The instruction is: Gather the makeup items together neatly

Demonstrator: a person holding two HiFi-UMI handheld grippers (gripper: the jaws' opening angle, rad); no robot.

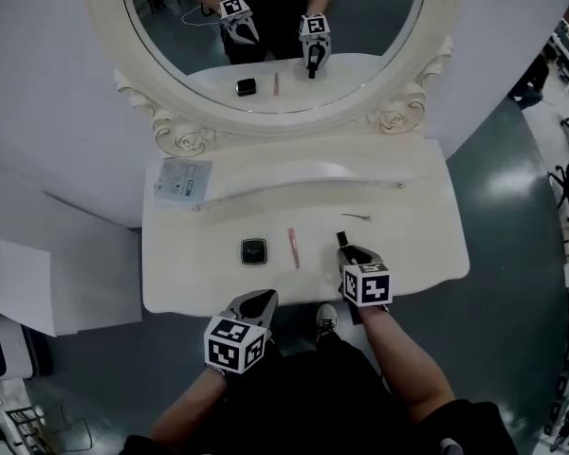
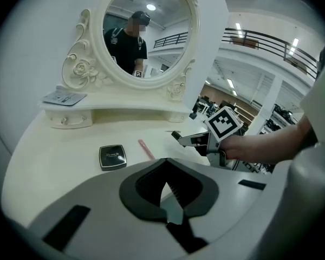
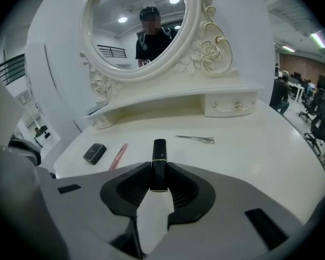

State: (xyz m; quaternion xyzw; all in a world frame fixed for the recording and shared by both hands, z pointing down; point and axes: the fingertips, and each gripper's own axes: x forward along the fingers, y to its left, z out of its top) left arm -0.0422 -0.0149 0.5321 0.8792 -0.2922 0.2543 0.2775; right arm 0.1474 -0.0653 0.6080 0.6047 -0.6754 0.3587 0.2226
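Our right gripper (image 3: 158,169) has its fingers closed on a slim black lipstick tube with a thin gold band (image 3: 159,150). The tube lies lengthwise between the pads and its capped end sticks out past the fingertips. It sits low over the front right part of the cream-white table (image 1: 412,249); we cannot tell whether the tip touches the surface.

Our left gripper (image 1: 263,298) hovers at the front edge of the table, left of the right one. Its fingers are pressed together with nothing between them.

A square black compact with a glossy lid (image 1: 254,251) lies flat near the middle of the table. Just beside it on the right is a thin pink stick (image 1: 293,247), apart from the compact and pointing roughly front to back. The lipstick in our right gripper is near the stick's right side.

A thin silver hair clip (image 1: 356,217) lies farther back, toward the raised shelf and well apart from the other items.

A pale printed packet (image 1: 183,180) rests on the left end of that shelf, under the oval mirror in its carved cream frame (image 1: 185,133).
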